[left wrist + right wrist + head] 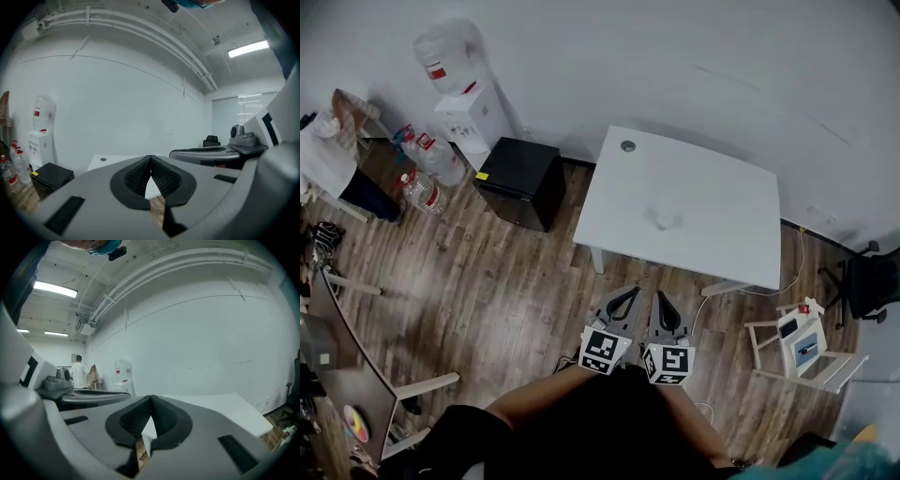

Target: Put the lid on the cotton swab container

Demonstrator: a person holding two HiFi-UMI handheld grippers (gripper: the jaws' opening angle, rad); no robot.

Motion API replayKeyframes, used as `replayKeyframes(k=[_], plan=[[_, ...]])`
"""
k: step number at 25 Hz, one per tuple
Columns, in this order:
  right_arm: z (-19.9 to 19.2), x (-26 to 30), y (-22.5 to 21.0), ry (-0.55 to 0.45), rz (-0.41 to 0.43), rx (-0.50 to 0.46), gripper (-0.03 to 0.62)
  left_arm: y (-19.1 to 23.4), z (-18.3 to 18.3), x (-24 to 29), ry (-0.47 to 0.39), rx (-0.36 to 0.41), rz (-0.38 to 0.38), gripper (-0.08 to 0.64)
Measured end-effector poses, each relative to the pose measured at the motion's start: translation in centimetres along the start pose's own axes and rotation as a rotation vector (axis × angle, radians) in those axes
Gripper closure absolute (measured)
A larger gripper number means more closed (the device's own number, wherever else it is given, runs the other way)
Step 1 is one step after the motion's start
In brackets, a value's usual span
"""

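A small clear object [664, 219], too faint to tell lid from cotton swab container, sits near the middle of the white table [712, 178]. Both grippers are held side by side over the wooden floor, short of the table's near edge and pointing toward it. My left gripper [630, 292] is shut with nothing between its jaws; in the left gripper view [150, 157] its pads meet at the tip. My right gripper [660, 299] is likewise shut and empty, its tips touching in the right gripper view [151, 397]. The table top [220, 405] lies ahead.
A black cabinet [520, 181] stands left of the table, with a water dispenser [464, 103] and water bottles [427, 159] beyond it. A person [328, 155] is at the far left. A white stool [806, 347] and a black office chair [872, 281] are at the right.
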State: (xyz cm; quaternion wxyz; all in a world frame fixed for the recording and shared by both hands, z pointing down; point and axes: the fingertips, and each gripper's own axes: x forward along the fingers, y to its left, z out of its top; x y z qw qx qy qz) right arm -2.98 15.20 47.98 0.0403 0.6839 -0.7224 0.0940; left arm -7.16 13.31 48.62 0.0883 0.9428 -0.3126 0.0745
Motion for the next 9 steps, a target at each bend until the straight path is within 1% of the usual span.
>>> replayKeyframes(k=[4,9], plan=[[-0.5,-0.5,-0.1,0.006,0.009,0.006,0.561,-0.9,-0.5,0.0,0.016,0.010,-0.003,0.548],[-0.3,-0.4,-1.6,0.005,0.004,0.006,0.561,-2.1,-0.9,1.5,0.027,0.003,-0.018,0.548]])
